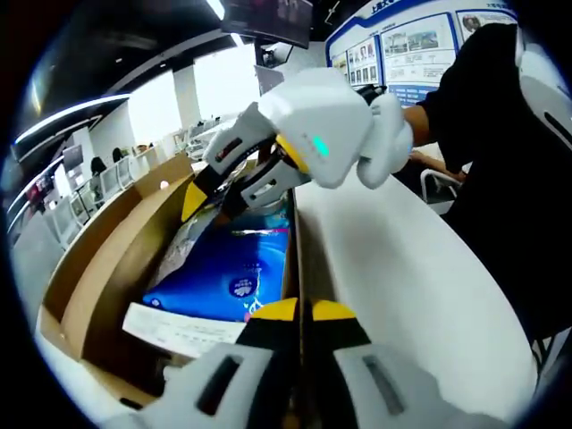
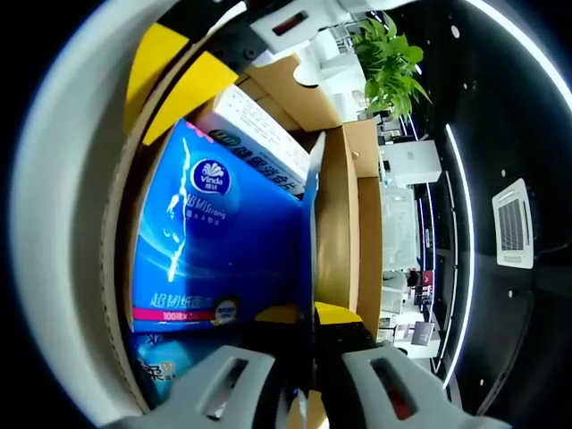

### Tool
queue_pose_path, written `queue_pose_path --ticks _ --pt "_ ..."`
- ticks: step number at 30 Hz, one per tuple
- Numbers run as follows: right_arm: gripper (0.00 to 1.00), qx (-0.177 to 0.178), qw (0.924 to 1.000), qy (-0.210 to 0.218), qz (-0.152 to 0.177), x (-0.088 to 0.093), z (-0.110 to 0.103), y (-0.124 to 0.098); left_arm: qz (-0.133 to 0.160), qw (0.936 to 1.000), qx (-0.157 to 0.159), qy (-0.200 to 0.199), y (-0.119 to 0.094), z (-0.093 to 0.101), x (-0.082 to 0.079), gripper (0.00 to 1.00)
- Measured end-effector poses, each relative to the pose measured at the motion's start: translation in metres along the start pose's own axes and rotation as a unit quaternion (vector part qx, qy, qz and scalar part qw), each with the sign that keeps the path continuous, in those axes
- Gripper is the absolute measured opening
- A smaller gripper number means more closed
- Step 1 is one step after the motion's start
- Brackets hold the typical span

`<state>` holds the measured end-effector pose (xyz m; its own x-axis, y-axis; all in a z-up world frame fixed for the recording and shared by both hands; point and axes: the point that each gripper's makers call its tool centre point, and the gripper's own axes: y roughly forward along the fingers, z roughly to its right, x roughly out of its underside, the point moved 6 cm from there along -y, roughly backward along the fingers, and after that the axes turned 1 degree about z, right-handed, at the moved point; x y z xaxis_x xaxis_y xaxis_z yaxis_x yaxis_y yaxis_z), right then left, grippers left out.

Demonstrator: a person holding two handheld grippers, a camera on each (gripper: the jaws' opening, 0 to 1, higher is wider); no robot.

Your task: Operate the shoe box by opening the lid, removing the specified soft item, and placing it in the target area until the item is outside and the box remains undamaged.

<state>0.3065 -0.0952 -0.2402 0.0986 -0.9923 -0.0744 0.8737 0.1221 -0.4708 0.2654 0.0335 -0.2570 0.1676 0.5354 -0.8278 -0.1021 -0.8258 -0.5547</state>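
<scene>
One open brown cardboard shoe box (image 1: 98, 295) lies on a white table (image 1: 402, 268), flaps spread. Contents, left gripper view: one blue plastic tissue pack (image 1: 234, 268), one white printed carton (image 1: 179, 329), one clear crinkled plastic wrap (image 1: 183, 239). Left gripper (image 1: 302, 313): yellow-tipped jaws clamped on the box's wall edge. Right gripper (image 2: 307, 315): jaws pinching the blue pack's upper edge inside the box; seen from the left gripper view it reaches down into the box.
</scene>
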Motion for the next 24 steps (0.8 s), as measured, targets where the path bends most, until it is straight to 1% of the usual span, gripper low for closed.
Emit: queue_pose_path --ticks 4,10,15,16,18,24 --pt "0.02 0.001 1.0000 -0.004 0.004 -0.0012 -0.0005 -0.0013 0.000 1.0000 0.001 0.000 -0.0001 0.0000 0.0001 0.02" --pt "0.02 0.003 0.9999 0.011 0.011 -0.0008 -0.0003 -0.0016 0.001 1.0000 0.000 0.002 -0.0001 -0.0003 0.0003 0.02" --pt "0.01 0.003 0.9999 0.002 0.017 -0.0017 -0.0003 -0.0014 0.000 1.0000 0.000 0.002 -0.0001 0.0000 0.0003 0.02" --pt "0.01 0.011 0.9997 -0.006 0.023 -0.0024 0.0009 -0.0023 0.000 1.0000 0.001 0.001 0.0000 0.0000 0.0001 0.02" --pt "0.01 0.006 0.9993 -0.019 0.030 -0.0028 0.0018 -0.0037 -0.001 1.0000 0.001 -0.001 0.0001 -0.0001 0.0000 0.02" --pt "0.01 0.012 0.9986 -0.034 0.038 -0.0041 0.0035 -0.0097 -0.008 0.9999 -0.003 -0.007 0.0008 0.0000 -0.0007 0.02"
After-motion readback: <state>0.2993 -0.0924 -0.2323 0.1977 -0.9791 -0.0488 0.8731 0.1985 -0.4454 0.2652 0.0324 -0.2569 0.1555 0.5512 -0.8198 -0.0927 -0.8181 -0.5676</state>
